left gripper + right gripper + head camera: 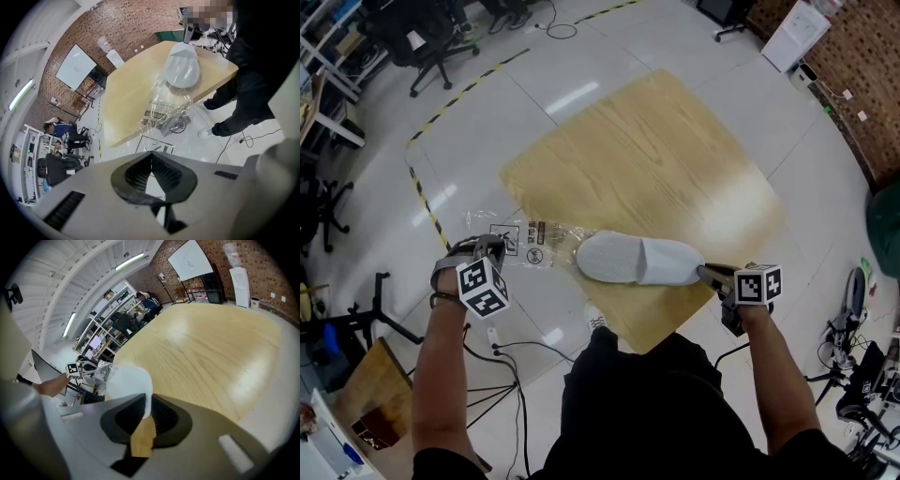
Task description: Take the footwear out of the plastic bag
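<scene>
A white slipper (639, 260) lies on the wooden table (656, 159) near its front edge. My right gripper (705, 274) is shut on the slipper's heel rim; in the right gripper view the slipper (129, 383) runs up from the closed jaws (144, 416). The clear printed plastic bag (525, 239) stretches left from the slipper's toe, off the table edge. My left gripper (492, 246) is shut on the bag's far end. In the left gripper view the bag (164, 112) leads from the jaws (151, 157) up to the slipper (183, 70), with film still over its toe.
The table's front corner (642, 345) is just ahead of the person's body. Cables (502, 361) trail on the floor below the left gripper. Office chairs (431, 42) stand at the far left, a small wooden board (370, 394) at the near left.
</scene>
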